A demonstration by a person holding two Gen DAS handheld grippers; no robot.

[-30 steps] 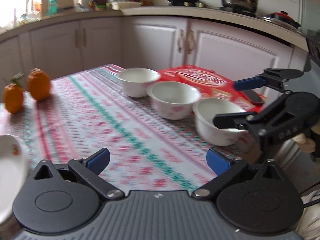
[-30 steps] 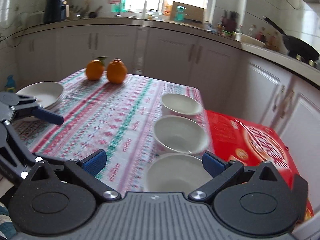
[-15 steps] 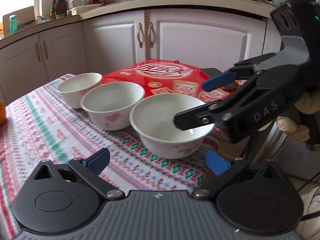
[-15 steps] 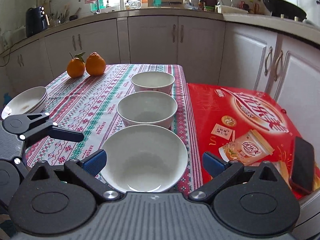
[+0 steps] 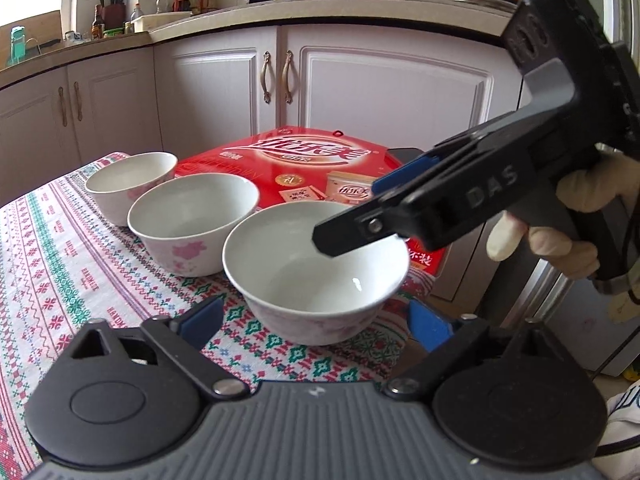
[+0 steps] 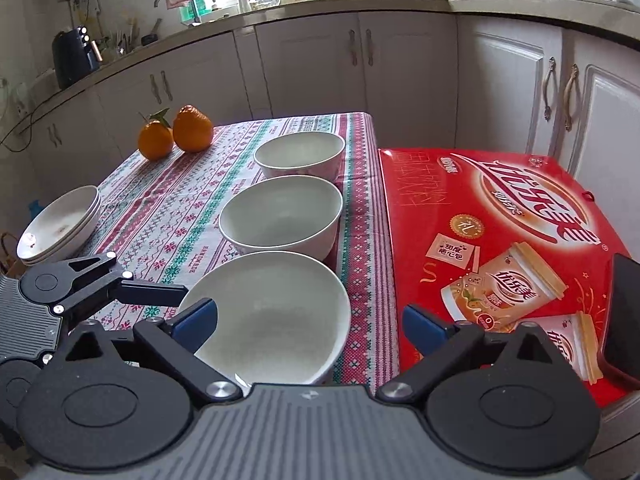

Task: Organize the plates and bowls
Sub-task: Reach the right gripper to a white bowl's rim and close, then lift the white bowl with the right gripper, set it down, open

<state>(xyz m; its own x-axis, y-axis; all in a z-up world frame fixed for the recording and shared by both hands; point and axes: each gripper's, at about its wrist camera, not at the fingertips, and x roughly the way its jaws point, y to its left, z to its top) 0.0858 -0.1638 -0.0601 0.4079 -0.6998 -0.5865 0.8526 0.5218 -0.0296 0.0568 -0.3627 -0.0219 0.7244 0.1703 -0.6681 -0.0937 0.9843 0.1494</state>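
Three white bowls stand in a row on the patterned tablecloth: a near bowl (image 5: pixel 316 272) (image 6: pixel 272 316), a middle bowl (image 5: pixel 192 220) (image 6: pixel 280 216) and a far bowl (image 5: pixel 128 184) (image 6: pixel 300 154). A stack of white plates (image 6: pixel 60 228) sits at the table's left edge. My left gripper (image 5: pixel 316 320) is open with the near bowl between its fingers. My right gripper (image 6: pixel 312 324) is open, its fingers straddling the near bowl's right rim from above; it also shows in the left wrist view (image 5: pixel 460 200).
A red gift box (image 6: pixel 500 216) lies to the right of the bowls, with a dark phone (image 6: pixel 624 312) on its near corner. Two oranges (image 6: pixel 176 132) sit at the far left of the table. White kitchen cabinets (image 6: pixel 320 60) stand behind.
Both grippers have moved in closer to the near bowl. The left gripper swung right, away from the plates and oranges, and now faces the bowls.
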